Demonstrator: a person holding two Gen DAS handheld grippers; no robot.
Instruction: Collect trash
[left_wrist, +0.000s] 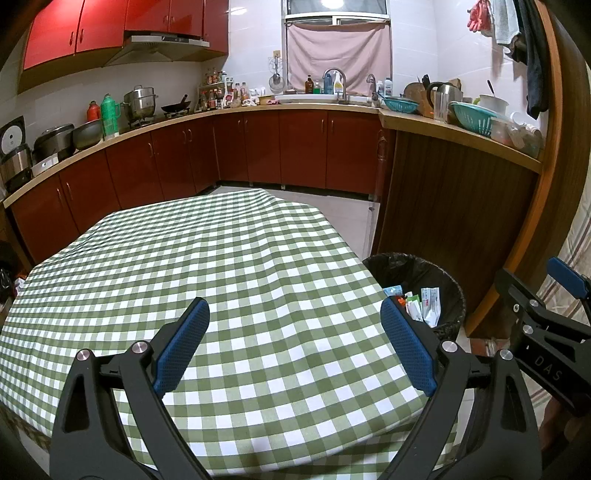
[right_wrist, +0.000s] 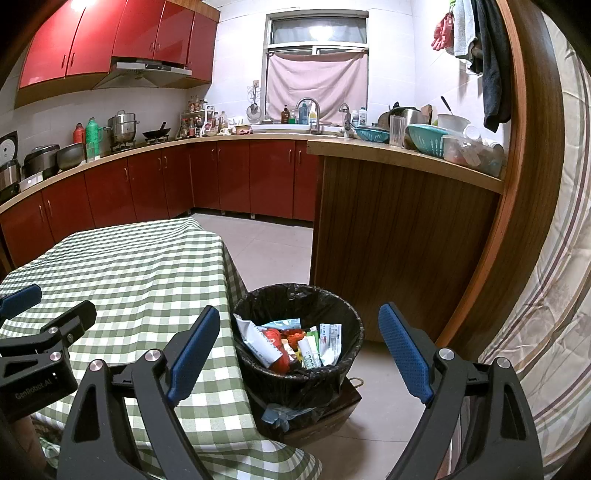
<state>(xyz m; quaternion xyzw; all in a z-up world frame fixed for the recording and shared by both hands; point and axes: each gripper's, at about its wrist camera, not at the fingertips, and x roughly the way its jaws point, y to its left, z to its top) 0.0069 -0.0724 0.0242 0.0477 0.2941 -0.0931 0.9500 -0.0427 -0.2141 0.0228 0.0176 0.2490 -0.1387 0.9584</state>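
Both the left gripper (left_wrist: 295, 332) and right gripper (right_wrist: 299, 339) stand with jaws apart, holding nothing. Crumpled wrappers (right_wrist: 295, 343) lie in the black-lined wicker bin (right_wrist: 347, 314), between the right jaws. With the green-checked tablecloth (left_wrist: 221, 258) bare beneath the left jaws, collection appears complete; rescan edges before finishing
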